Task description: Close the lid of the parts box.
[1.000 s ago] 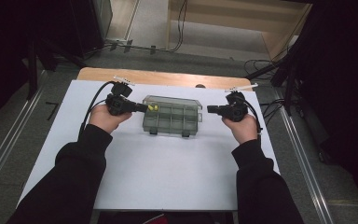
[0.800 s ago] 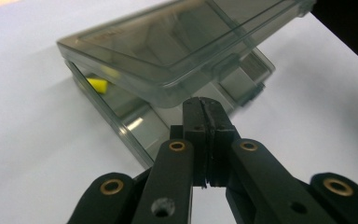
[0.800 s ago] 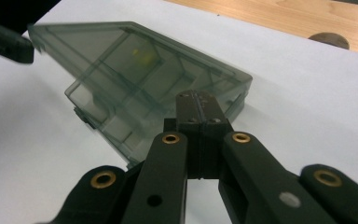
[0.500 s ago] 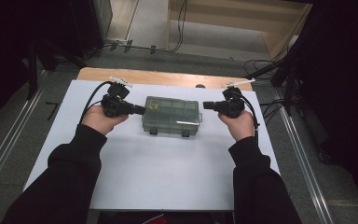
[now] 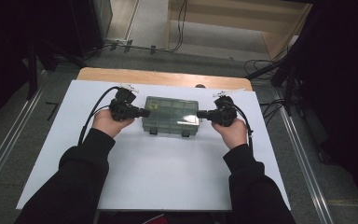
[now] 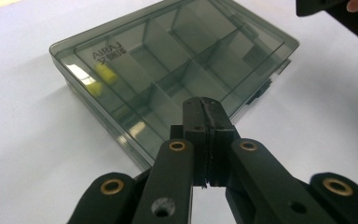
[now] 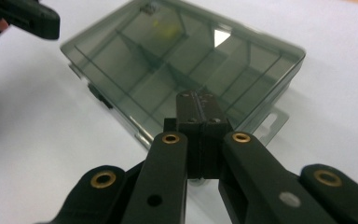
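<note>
Since a second ago the two hands have settled closer in on the ends of the smoky plastic box (image 5: 170,116), which sits lid-down-shut in the middle of the white worktop (image 5: 158,177), near its far half; the box itself has not moved. The left gripper (image 5: 145,112) points at the box's left end and the right gripper (image 5: 200,114) at its right end, each with its tip touching or just beside the end wall — the high view cannot settle which. Both pairs of fingers are clenched together with nothing between them, so this reads as a squeeze or steadying from both ends, or a nudge, rather than a pick-up; to lift the lid or undo the latches the fingers would first need to part. The high view gives the symmetry of the arms and the two small latches on the near edge of the box. The left gripper view brings what that view hides: the closed fingers (image 6: 200,140) lie over a corner of the lid, lettering is moulded on the lid, and a small yellow piece (image 6: 103,74) lies in one compartment, with the dividers plain through the tinted lid. The right gripper view shows the same box from the other end, its fingers (image 7: 200,140) also pressed flat together over the edge, beside a clear hanging tab (image 7: 275,122) sticking out from that end.
</note>
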`<state>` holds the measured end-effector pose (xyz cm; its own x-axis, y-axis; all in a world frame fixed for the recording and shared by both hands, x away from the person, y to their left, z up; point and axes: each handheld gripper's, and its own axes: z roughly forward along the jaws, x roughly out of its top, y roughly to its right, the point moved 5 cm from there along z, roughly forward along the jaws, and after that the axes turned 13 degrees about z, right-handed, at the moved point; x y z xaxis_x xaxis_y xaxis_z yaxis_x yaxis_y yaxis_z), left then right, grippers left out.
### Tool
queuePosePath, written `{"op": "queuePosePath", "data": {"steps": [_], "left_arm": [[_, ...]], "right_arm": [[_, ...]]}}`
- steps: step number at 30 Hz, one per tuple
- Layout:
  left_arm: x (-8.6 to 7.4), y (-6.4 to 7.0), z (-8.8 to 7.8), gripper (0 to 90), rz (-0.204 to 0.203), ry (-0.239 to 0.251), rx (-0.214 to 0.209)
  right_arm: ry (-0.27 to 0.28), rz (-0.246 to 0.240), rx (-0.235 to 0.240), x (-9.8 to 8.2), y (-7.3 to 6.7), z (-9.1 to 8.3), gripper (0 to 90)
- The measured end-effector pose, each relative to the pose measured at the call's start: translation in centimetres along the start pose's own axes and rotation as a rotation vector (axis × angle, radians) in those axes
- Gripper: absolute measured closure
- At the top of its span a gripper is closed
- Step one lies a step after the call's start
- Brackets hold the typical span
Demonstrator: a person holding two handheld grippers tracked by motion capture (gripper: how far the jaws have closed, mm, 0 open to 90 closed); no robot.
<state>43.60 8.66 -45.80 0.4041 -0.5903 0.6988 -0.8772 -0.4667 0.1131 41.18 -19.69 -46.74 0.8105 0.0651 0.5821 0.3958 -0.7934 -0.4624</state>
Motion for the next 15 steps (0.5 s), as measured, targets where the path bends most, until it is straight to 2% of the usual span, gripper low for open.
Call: {"op": "queuePosePath", "data": {"steps": [4,9,15], "left_arm": [[-0.7,-0.3,0.5,89.7,-0.009,0.004,0.000],[-1.3,-0.2,1.2,89.8,-0.020,0.013,-0.010],[-2.0,-0.1,2.0,89.7,-0.005,0.009,0.011]], "right_arm": [[-0.030,-0.024,-0.025,-1.2,-0.1,0.8,87.3],[-0.032,-0.013,-0.026,-2.1,0.1,1.4,87.2],[-0.037,-0.021,-0.039,-2.7,0.3,2.1,87.2]]}}
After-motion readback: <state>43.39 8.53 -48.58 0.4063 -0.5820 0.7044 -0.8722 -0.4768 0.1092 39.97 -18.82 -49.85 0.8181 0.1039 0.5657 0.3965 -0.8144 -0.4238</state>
